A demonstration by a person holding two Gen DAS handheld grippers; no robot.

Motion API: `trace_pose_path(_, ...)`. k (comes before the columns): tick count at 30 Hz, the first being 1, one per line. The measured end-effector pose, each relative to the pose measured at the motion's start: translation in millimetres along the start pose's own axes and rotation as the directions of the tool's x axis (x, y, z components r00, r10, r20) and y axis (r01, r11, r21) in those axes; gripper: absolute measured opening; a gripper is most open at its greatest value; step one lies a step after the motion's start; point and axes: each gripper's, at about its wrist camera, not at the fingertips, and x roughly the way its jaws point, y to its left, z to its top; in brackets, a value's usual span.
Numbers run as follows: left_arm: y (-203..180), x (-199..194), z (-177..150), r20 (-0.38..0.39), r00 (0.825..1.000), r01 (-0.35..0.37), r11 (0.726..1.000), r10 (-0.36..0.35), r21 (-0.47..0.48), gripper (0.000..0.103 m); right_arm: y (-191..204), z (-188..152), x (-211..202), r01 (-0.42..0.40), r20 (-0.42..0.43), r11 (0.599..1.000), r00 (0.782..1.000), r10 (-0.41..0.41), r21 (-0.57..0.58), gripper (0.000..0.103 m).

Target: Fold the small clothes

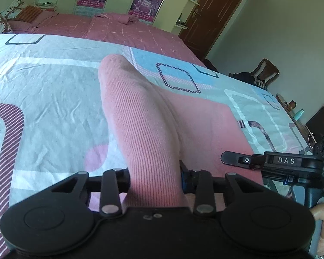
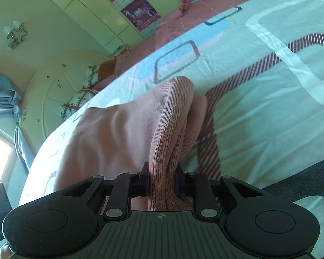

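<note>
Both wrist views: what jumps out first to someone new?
The pink ribbed garment fills the center of each view, rising in a fold off the patterned bedsheet. The left tongs and right tongs are each shut on a bunched ribbed edge of it. Behind, a pink checked bedspread runs to poster-covered wardrobe doors.

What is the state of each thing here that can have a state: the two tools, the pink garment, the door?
Left tool: shut on the ribbed edge of the pink garment.
Right tool: shut on the pink garment's ribbed edge.
Pink garment: gripped at two places, edge lifted, the rest lying on the patterned sheet.
Brown door: closed, as far as visible.
</note>
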Motion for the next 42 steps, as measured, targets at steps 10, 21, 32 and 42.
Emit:
trace_pose_path(10, 21.6, -66.2, 8.7, 0.061, 0.997, 0.036, 0.999, -0.038, 0.034, 0.032, 80.5, -18.8, -10.5, -0.058, 0.025, 0.997, 0.998, 0.059, -0.044, 0.020)
trace_pose_path(21, 161.8, -188.8, 7.6, 0.119, 0.992, 0.039, 0.998, -0.044, 0.044, 0.032, 242.6, -90.5, 42.8, -0.076, 0.061, 0.993, 0.995, 0.082, -0.089, 0.020)
trace_pose_path(32, 307.9, -248.1, 24.2, 0.133, 0.989, -0.068, 0.997, 0.064, 0.025, 0.032, 378.1, -139.5, 163.6, -0.123, 0.036, 0.991, 0.991, 0.125, -0.056, 0.020)
trace_pose_path(42, 370.1, -219.6, 33.4, 0.143, 0.982, -0.128, 0.992, 0.124, 0.021, 0.032, 393.9, -136.6, 239.1, -0.087, 0.015, 0.993, 0.996, 0.088, -0.078, 0.020)
